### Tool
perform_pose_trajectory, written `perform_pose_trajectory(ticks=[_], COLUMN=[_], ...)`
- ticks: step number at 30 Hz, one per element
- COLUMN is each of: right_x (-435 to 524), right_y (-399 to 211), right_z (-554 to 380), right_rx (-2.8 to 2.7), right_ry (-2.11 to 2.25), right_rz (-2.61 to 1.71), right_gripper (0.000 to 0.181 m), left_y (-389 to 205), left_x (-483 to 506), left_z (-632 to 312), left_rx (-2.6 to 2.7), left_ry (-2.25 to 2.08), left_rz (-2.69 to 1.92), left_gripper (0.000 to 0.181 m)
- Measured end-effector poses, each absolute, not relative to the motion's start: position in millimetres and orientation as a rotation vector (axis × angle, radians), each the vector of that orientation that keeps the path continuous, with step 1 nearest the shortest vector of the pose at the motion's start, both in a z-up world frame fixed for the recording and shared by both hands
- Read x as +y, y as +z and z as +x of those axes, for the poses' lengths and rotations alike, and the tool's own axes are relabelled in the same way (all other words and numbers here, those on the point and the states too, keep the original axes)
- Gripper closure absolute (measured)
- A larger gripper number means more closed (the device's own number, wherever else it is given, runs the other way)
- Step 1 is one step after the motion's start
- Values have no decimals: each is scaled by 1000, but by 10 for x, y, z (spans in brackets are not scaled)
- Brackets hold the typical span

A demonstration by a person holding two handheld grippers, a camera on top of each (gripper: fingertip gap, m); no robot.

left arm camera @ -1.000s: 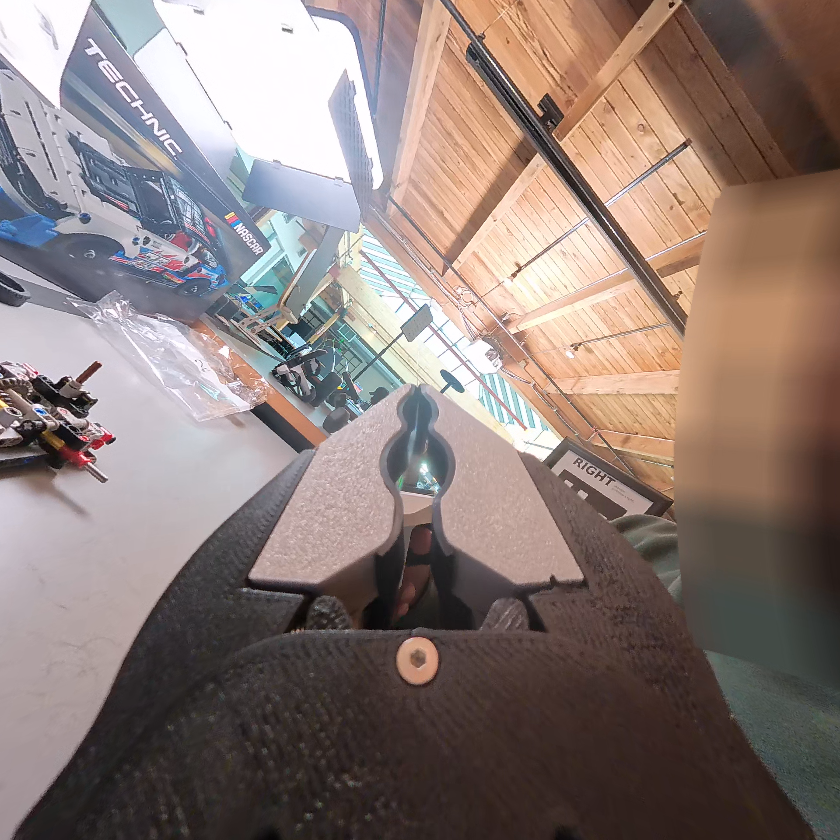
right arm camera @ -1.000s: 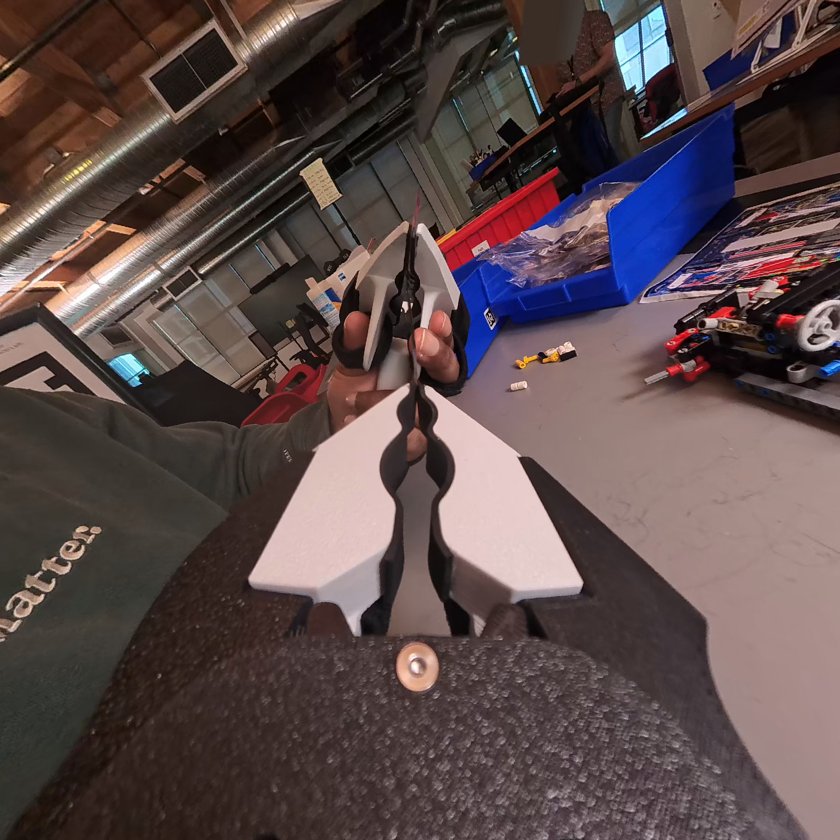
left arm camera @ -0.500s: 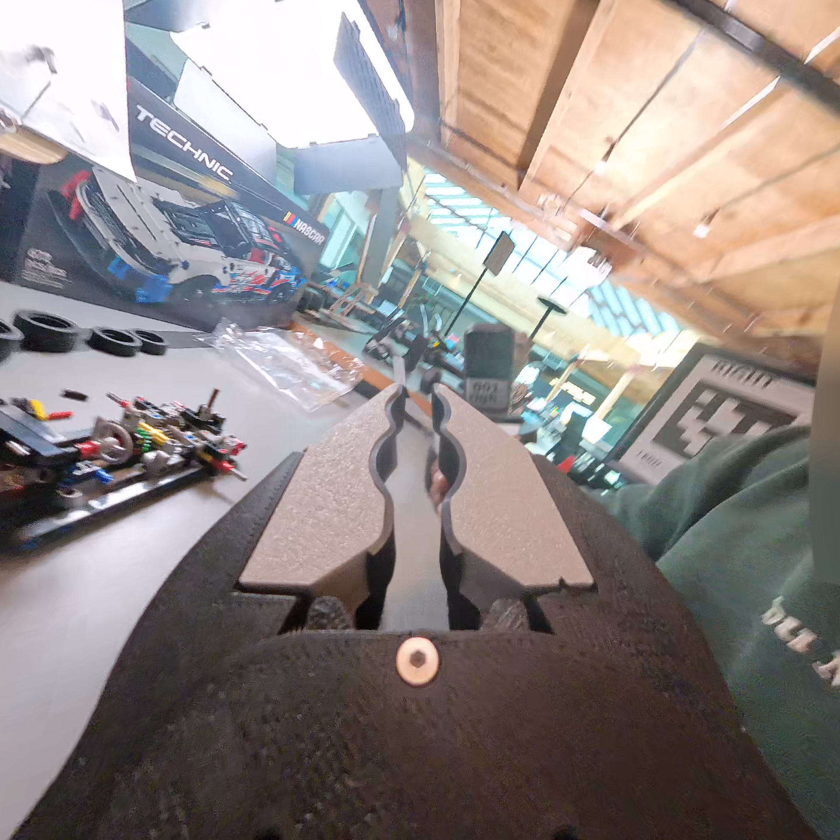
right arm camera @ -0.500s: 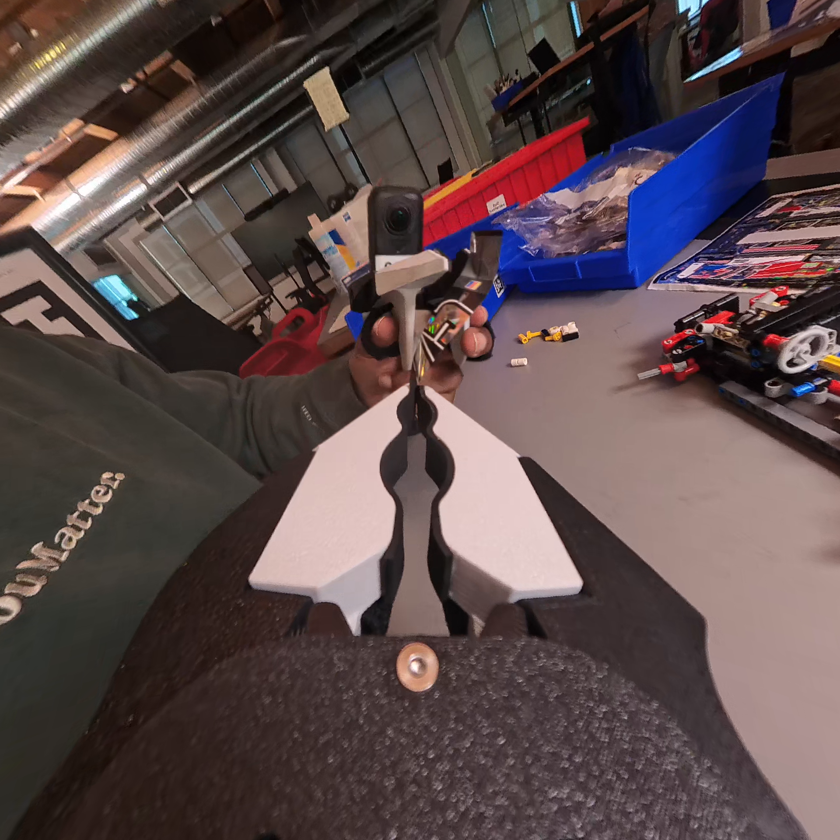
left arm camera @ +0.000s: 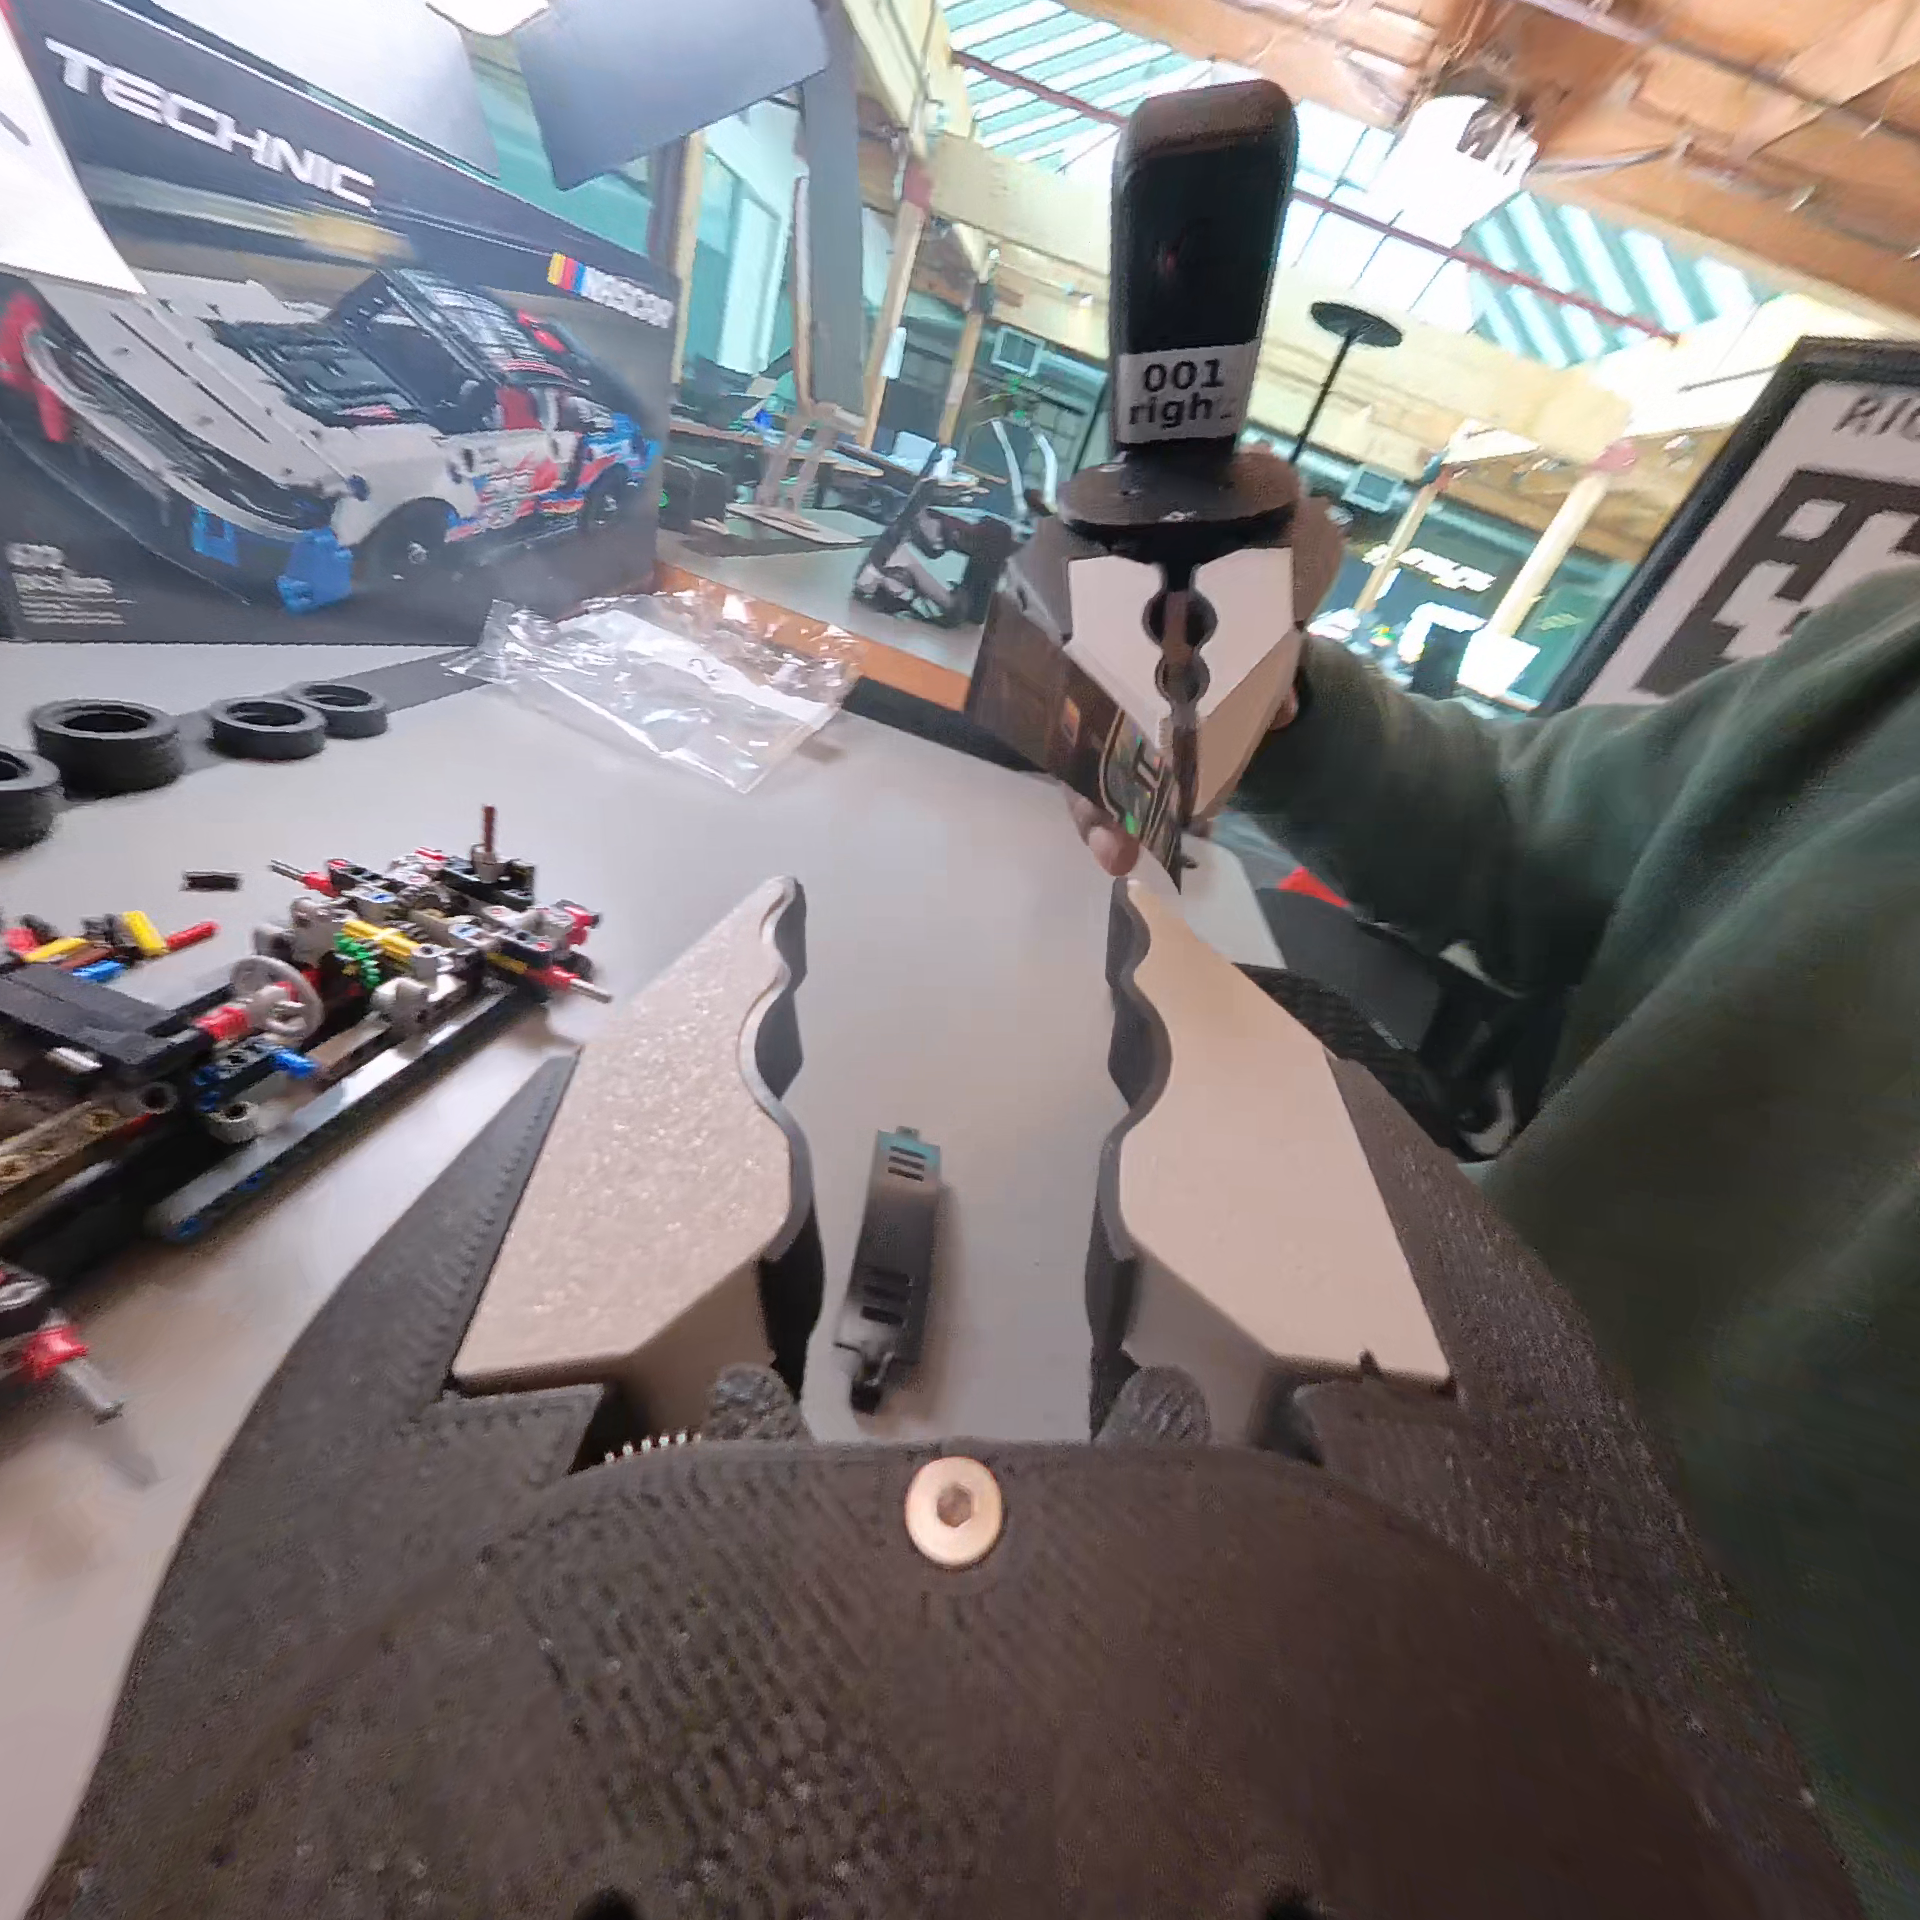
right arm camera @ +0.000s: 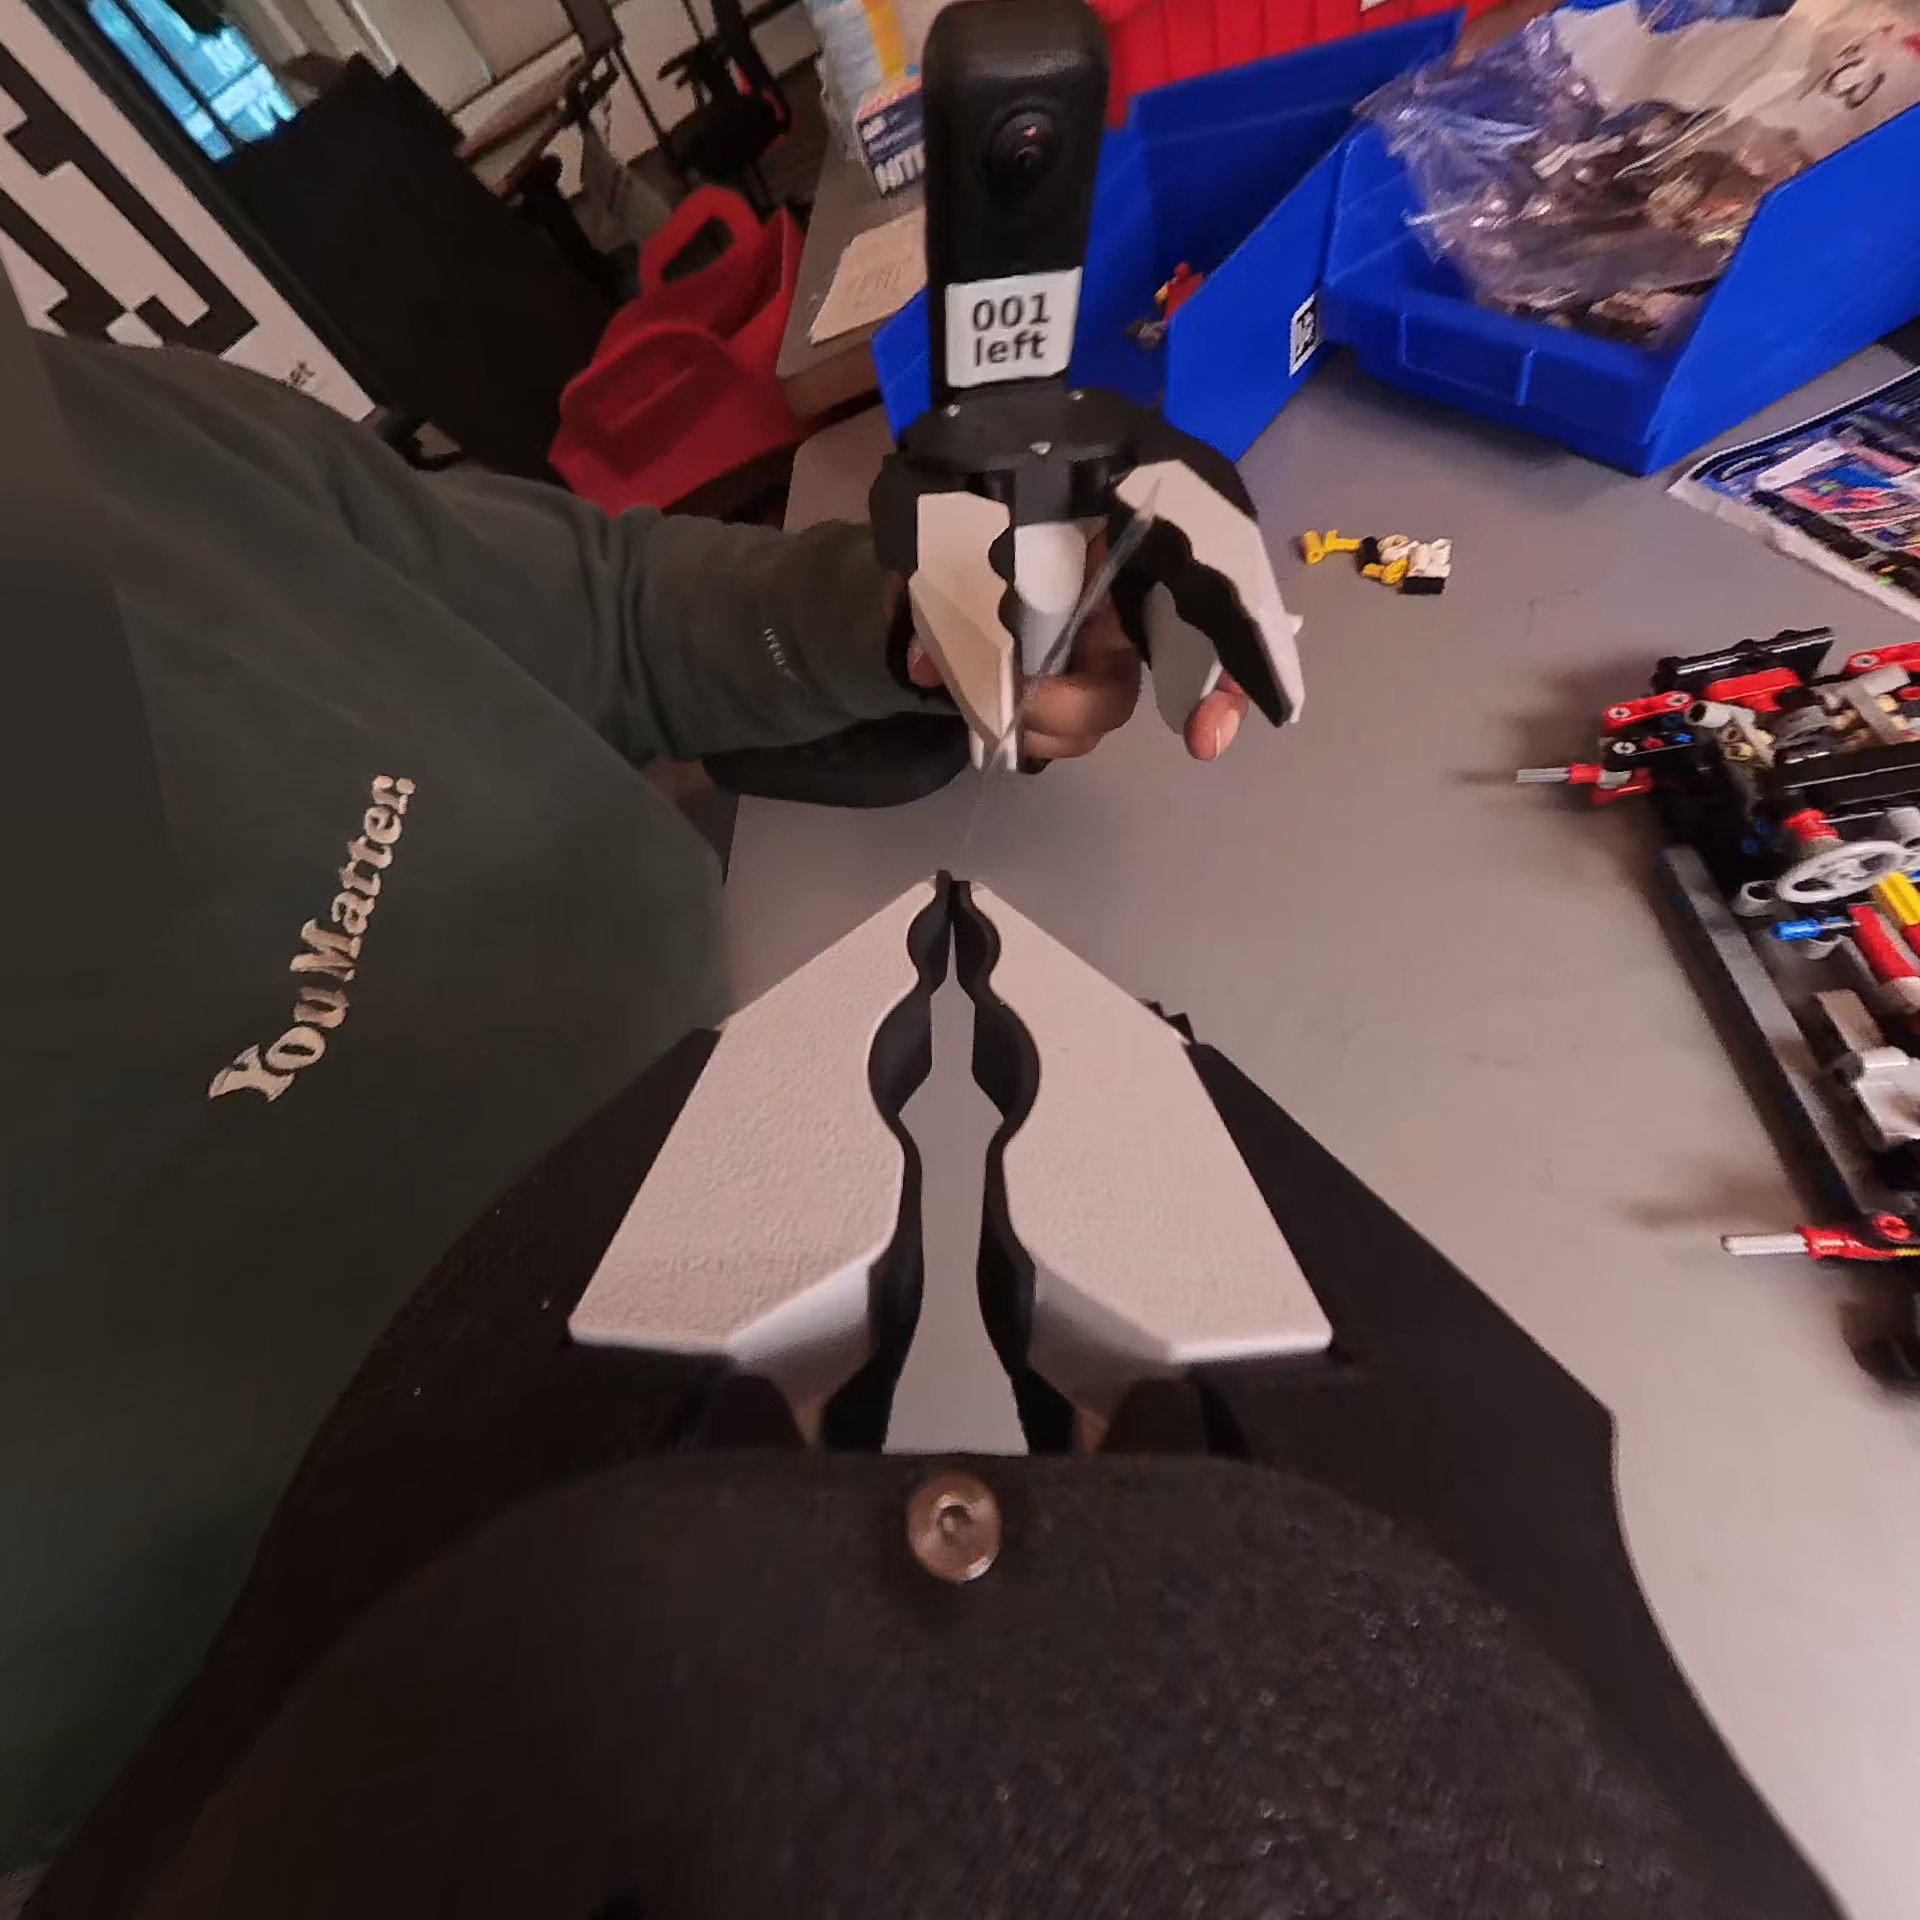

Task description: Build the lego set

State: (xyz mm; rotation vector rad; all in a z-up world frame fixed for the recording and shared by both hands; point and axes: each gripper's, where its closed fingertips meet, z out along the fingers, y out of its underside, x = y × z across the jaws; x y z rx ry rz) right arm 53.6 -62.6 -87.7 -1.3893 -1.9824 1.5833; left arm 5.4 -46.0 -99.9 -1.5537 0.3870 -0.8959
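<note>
My left gripper (left arm camera: 956,904) is open and empty, low over the grey table (left arm camera: 914,790). A black lego panel with a teal tip (left arm camera: 894,1247) lies on the table between its fingers. My right gripper (right arm camera: 948,883) is shut on a thin dark sheet (left arm camera: 1081,727), which shows edge-on in the right wrist view. The two grippers face each other, tips close. The right gripper (left arm camera: 1179,831) shows ahead in the left wrist view, and the left gripper (right arm camera: 1132,717) in the right wrist view. The part-built lego chassis (left arm camera: 343,987) lies to my left, also in the right wrist view (right arm camera: 1808,852).
Black tyres (left arm camera: 104,727), the set's box (left arm camera: 312,364) and an empty plastic bag (left arm camera: 665,675) stand at the back. Blue bins (right arm camera: 1558,343) with bagged parts, an instruction booklet (right arm camera: 1829,478) and small loose pieces (right arm camera: 1382,556) lie beyond. The person's green sleeve (right arm camera: 416,623) is close.
My left gripper has gone from shut to wide open and tilted down toward the table. The right gripper stays shut and now holds the sheet alone. The black panel now shows under the left fingers.
</note>
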Motion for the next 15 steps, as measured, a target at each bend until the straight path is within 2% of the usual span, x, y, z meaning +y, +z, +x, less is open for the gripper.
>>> perform_pose_trajectory(ticks=[5, 15], right_x=[-629, -597], right_y=[-953, -1144], right_z=[609, 728], right_rx=[-2148, -2328], right_ry=[1585, 1552], right_rz=[-1407, -1467], right_gripper=[181, 181], left_y=[-957, -1014], left_x=[-612, -670], left_z=[125, 227], left_rx=[402, 443], left_ry=[-1133, -1193], left_rz=[-1509, -1528], left_gripper=[145, 162])
